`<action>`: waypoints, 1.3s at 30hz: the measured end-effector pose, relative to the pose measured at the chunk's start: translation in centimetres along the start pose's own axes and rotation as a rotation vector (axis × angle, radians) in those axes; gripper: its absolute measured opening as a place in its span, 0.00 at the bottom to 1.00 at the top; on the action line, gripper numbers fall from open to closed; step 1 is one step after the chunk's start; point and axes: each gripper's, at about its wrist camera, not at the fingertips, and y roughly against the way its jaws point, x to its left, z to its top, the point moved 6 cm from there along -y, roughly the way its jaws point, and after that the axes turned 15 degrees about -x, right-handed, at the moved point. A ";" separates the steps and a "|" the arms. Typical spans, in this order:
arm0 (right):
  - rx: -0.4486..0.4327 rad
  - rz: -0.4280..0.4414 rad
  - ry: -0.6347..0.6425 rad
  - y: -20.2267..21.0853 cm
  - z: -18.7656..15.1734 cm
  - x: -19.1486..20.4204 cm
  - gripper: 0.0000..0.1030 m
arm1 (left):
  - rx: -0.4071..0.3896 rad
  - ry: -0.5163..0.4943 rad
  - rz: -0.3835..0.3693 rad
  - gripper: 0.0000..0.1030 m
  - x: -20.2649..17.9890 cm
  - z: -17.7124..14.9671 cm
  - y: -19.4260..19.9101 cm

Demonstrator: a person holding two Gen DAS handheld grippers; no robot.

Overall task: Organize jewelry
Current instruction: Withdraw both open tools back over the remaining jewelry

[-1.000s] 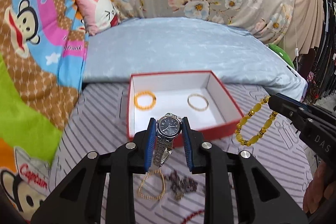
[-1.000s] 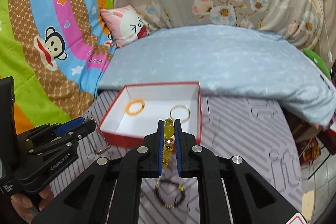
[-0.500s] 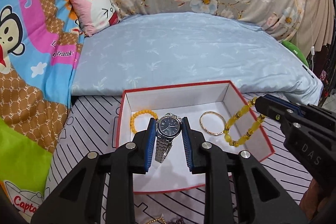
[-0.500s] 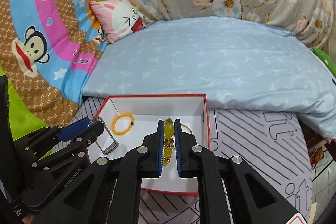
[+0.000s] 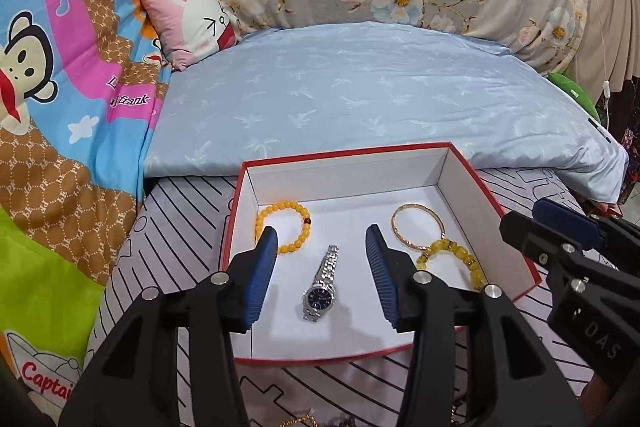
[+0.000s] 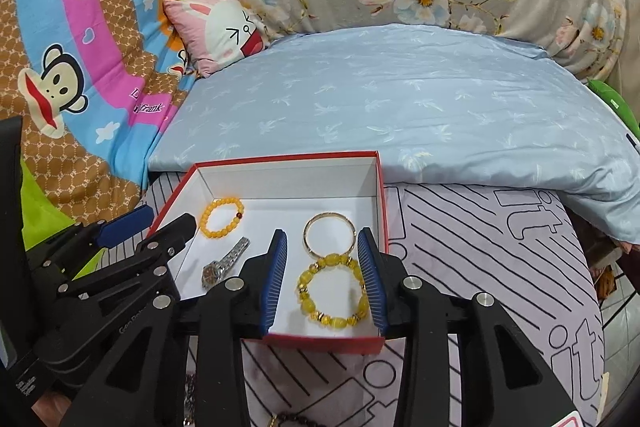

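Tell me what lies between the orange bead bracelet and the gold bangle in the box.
The watch, flat on the box floor, between bracelet and bangle but nearer the camera; clearest in the left wrist view.

Black tool [image 5: 322, 275] — blue ribbed pads [image 5: 262, 277].

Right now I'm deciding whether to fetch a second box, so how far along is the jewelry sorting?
Four pieces lie in the red box: the watch, the small bead bracelet, the gold bangle and the chunky yellow bracelet. Nothing is in hand: the left gripper and right gripper both stand open over it. Left: a dark bead bracelet and a gold chain in front of the box.
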 end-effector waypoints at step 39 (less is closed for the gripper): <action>0.133 -0.052 -0.018 10.7 -14.3 -0.6 0.37 | 0.100 0.099 0.044 0.49 3.4 -13.6 11.9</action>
